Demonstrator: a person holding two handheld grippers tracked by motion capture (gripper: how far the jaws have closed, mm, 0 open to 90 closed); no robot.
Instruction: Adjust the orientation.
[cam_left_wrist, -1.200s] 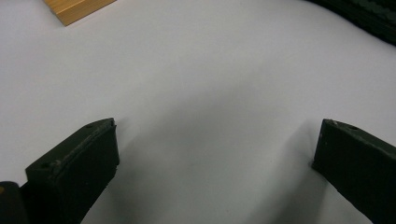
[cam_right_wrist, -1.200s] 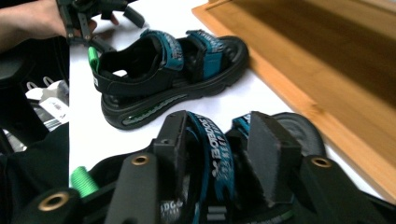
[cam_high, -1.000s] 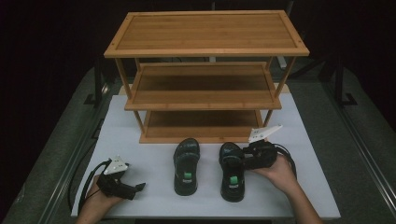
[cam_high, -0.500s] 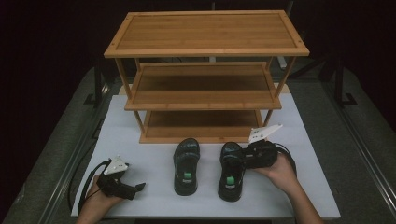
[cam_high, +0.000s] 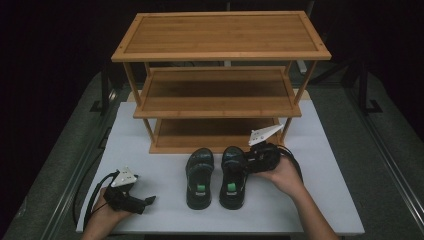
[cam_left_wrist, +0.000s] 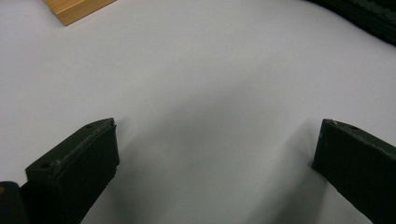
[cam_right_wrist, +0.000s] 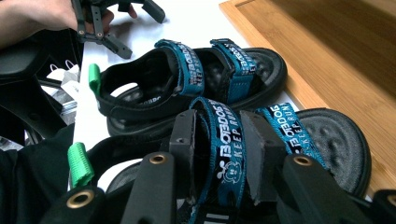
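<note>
Right gripper view brings us closest to the writing: white letters on the blue strap (cam_right_wrist: 219, 154) between our right tongs (cam_right_wrist: 219, 144) read "BOBDOG" and "KEEP RUN", with a small cartoon face below them. The pads press this strap from both sides, so the right tongs are gripping the near sandal (cam_right_wrist: 299, 144), having just been closing on it. The same white lettering runs along the straps of the far sandal (cam_right_wrist: 187, 88), which lies just beyond the tongs, side by side with the gripped one. Each sandal carries a green tab at its heel. To the right of these tongs we see the bamboo shelf (cam_right_wrist: 327, 56), its bottom board close beside the sandal toes.

From the high view, our left tongs (cam_high: 142, 202) rest well apart from the pair, and in the left gripper view their jaws stand wide open over bare bench (cam_left_wrist: 210, 84). The bench top is plain white; around it the room is dark.
</note>
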